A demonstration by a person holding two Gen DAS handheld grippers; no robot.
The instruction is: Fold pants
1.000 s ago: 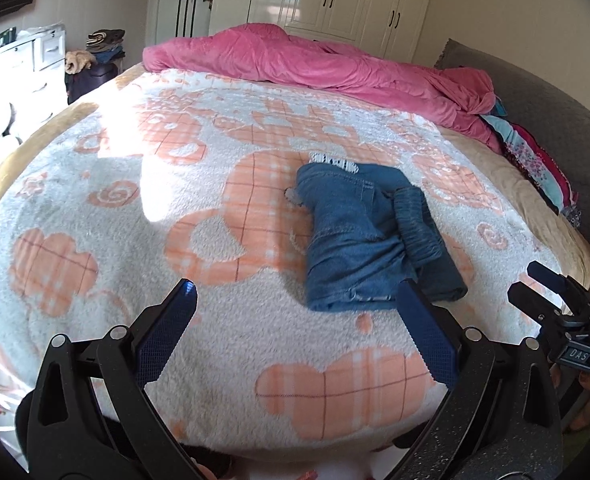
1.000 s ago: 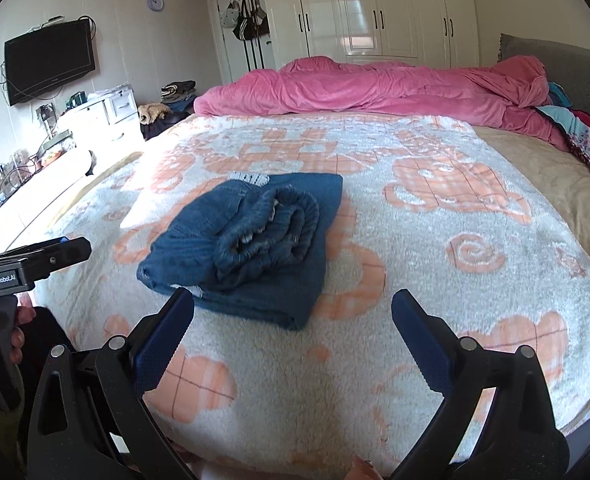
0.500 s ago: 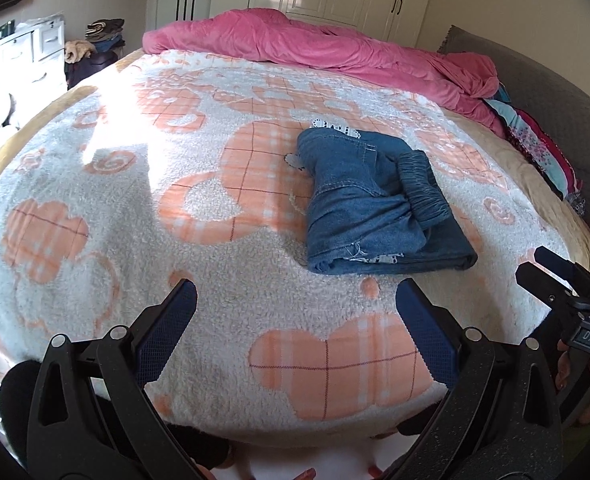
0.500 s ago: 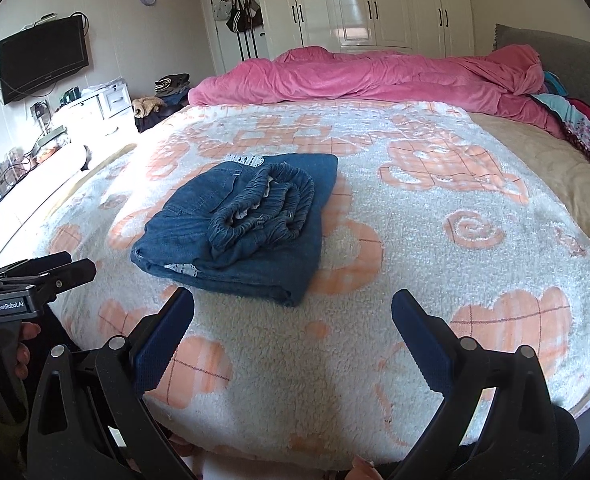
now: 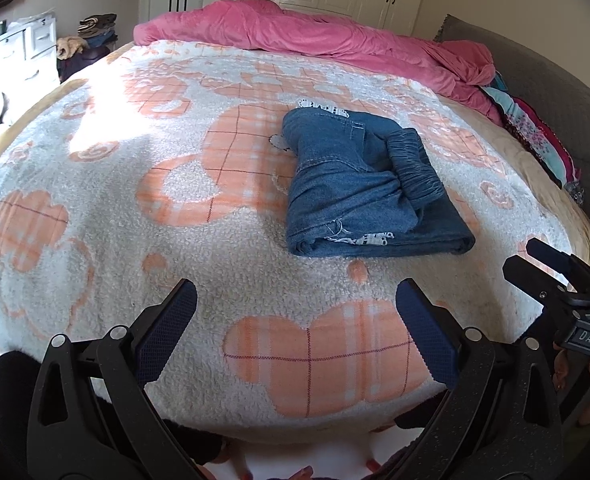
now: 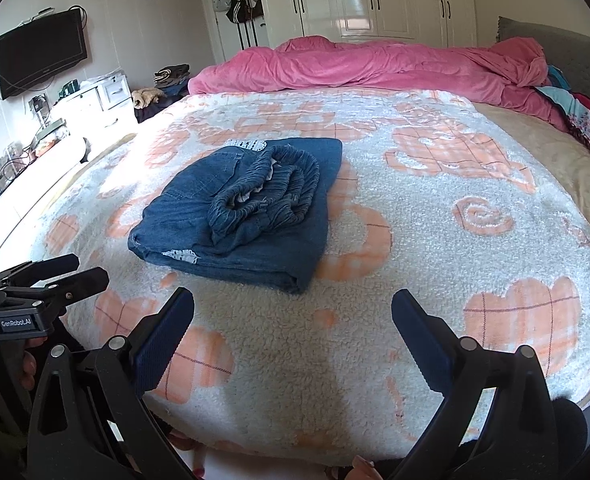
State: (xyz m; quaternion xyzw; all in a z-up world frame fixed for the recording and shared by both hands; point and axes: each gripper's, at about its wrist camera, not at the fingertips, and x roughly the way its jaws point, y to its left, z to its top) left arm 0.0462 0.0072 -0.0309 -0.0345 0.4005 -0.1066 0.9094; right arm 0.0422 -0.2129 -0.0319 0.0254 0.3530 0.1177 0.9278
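Left wrist view: the left gripper stands wide open and empty near the bed's edge, apart from the pants, which lie folded on the blanket. Right wrist view: the right gripper is equally spread and empty, consistent with a completed fold.

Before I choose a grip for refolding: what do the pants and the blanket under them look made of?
Pants: blue denim, matte, with pale seam stitching, a gathered elastic waistband and white lace trim. Blanket: probably plush fleece, with a nubby, fuzzy pile, white and orange.
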